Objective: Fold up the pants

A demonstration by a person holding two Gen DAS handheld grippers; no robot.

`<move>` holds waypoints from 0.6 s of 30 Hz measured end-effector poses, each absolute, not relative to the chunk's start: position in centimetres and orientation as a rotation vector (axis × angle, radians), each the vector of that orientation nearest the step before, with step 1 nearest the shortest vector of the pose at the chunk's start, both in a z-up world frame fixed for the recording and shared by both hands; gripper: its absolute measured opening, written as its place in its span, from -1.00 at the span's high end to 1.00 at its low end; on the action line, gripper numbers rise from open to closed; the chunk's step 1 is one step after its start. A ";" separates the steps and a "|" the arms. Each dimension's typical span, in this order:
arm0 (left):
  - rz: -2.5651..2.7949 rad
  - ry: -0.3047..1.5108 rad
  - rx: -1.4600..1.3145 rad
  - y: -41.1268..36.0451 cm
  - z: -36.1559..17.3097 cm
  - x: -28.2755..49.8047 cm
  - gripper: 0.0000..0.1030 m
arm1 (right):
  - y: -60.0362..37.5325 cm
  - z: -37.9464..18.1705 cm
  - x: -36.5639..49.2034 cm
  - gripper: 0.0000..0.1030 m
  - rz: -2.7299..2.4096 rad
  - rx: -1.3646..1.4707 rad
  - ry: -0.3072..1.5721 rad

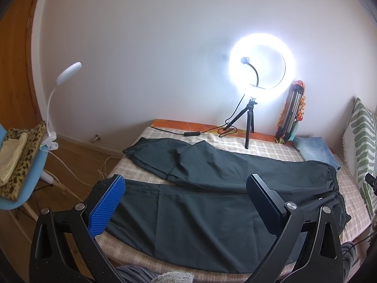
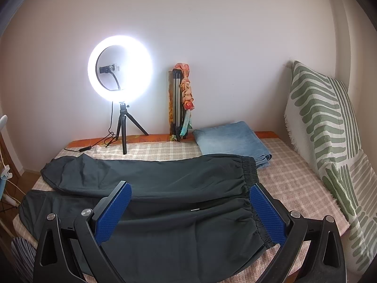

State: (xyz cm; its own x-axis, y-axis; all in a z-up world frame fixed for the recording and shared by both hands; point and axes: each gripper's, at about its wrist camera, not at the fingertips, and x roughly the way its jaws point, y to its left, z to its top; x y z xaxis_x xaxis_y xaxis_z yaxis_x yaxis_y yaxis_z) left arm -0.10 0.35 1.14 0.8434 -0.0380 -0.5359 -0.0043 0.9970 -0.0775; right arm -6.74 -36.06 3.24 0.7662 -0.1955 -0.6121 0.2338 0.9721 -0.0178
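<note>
My left tongs (image 1: pixel 186 200) and right tongs (image 2: pixel 190 206) both hung wide open, holding nothing, above the near edge of the bed (image 2: pixel 294 188). Under them lay the dark pants (image 2: pixel 153 200), spread flat, legs running toward nine o'clock, elastic waistband (image 2: pixel 251 172) at three o'clock. The cloth looked thin, limp and light, likely slippery, so I judged the gathered waistband and the cuffs the firmest places to pinch. Beyond, at twelve o'clock, folded jeans (image 2: pixel 232 139) and a ring light (image 2: pixel 120 70) stood by the wall.
</note>
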 end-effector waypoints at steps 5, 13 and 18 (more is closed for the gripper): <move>-0.011 0.566 -0.085 0.6 1.0 -0.2 -0.99 | -36.1 3.2 -6.9 -0.97 -0.233 0.061 0.656; -0.014 0.566 -0.085 0.7 1.0 -0.2 -0.99 | -36.1 3.1 -6.9 -0.97 -0.231 0.061 0.656; -0.015 0.570 -0.083 0.7 0.9 -0.1 -0.99 | -36.1 3.1 -6.9 -0.97 -0.233 0.061 0.654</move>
